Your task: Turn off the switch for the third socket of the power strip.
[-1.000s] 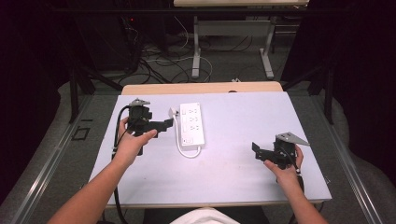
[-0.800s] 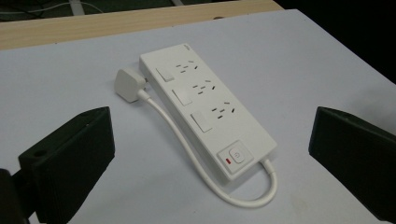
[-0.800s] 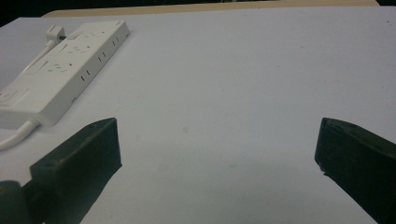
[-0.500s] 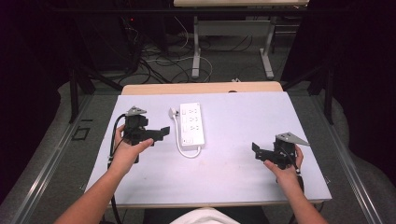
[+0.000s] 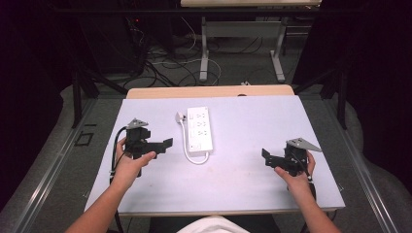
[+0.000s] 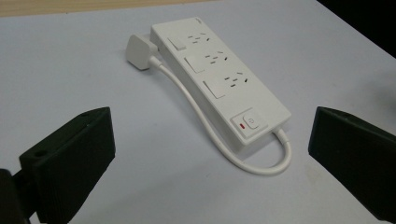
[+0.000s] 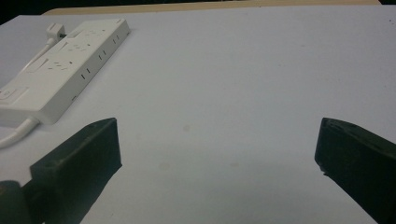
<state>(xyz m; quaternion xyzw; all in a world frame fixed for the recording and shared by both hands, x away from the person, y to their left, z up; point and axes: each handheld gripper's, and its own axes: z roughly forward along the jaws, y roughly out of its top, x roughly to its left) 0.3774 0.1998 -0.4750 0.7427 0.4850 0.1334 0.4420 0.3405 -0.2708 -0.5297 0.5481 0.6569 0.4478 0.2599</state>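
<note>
A white power strip (image 5: 200, 131) is lying on the tabletop (image 5: 243, 179), nearer the far edge than the near one and a little left of the middle, with its length running from far to near. Its white plug (image 5: 180, 116) is resting just beside its far left corner, and the cord (image 5: 187, 145) is trailing along its left side and looping round the near end back into the body. In the left gripper view the rocker switch (image 6: 250, 122) is sitting at the near end, and the three sockets beyond it are standing empty.

The left gripper (image 5: 167, 143) is hovering near the strip's left side, pointing toward it, with its jaws spread wide and nothing between them. The right gripper (image 5: 266, 156) is waiting well apart, close to the near right corner of the tabletop, its jaws also spread and holding nothing.

Nothing is being touched yet, so the work on the strip appears to be at its very start: the approach, the grasp and whatever is to be done with plug or strip are all left to do.
</note>
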